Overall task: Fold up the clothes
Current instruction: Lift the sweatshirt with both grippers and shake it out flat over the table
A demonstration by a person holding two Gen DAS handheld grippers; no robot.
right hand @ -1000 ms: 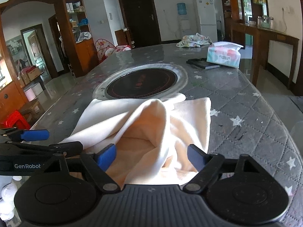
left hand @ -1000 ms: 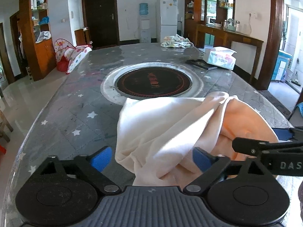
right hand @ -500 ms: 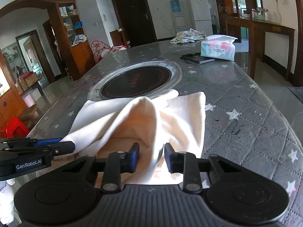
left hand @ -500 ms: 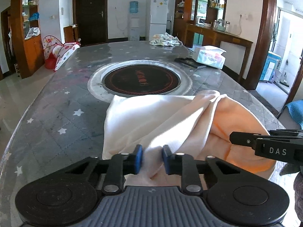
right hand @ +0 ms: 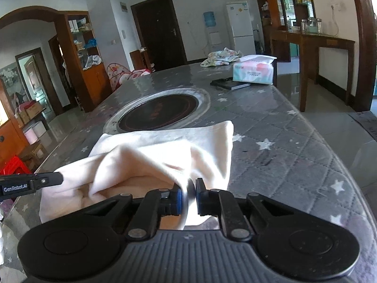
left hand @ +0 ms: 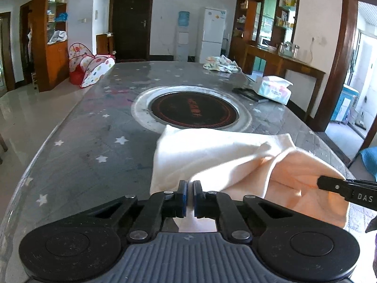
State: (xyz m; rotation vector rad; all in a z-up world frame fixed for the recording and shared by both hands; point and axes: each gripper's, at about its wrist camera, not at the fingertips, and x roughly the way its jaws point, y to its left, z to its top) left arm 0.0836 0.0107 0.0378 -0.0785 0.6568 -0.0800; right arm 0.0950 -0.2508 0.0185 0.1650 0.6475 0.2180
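A cream cloth (left hand: pixel 212 151) lies on the near end of the grey worktop (left hand: pixel 94 146), which has little white stars on it. The cloth is soft and bunched up. One side of it looks white and the inside looks pale orange. Its far edge lies just in front of the round dark cooker (left hand: pixel 194 112) set into the middle of the worktop.

The left hand-held gripper (left hand: pixel 190 197) is closed tight on the near left edge of the cloth. A thin bit of cloth is pinched between its blue pads. The right hand-held gripper (right hand: pixel 188 197) is closed tight on the near right edge of the cloth, with a fold of cloth squeezed between its pads. Each hand-held gripper shows at the side of the other one's view, just beside the bunched cloth. The near part of the cloth is lifted a little off the worktop, and the far part lies flat.

Farther away on the right side of the worktop sits a tissue box (right hand: pixel 254 69). A flat dark thing (right hand: pixel 229 83) lies just beside it. At the far end of the worktop lies a crumpled patterned cloth (right hand: pixel 221 56). Behind the worktop stand a white fridge (left hand: pixel 212 35) and a dark door (left hand: pixel 130 22).
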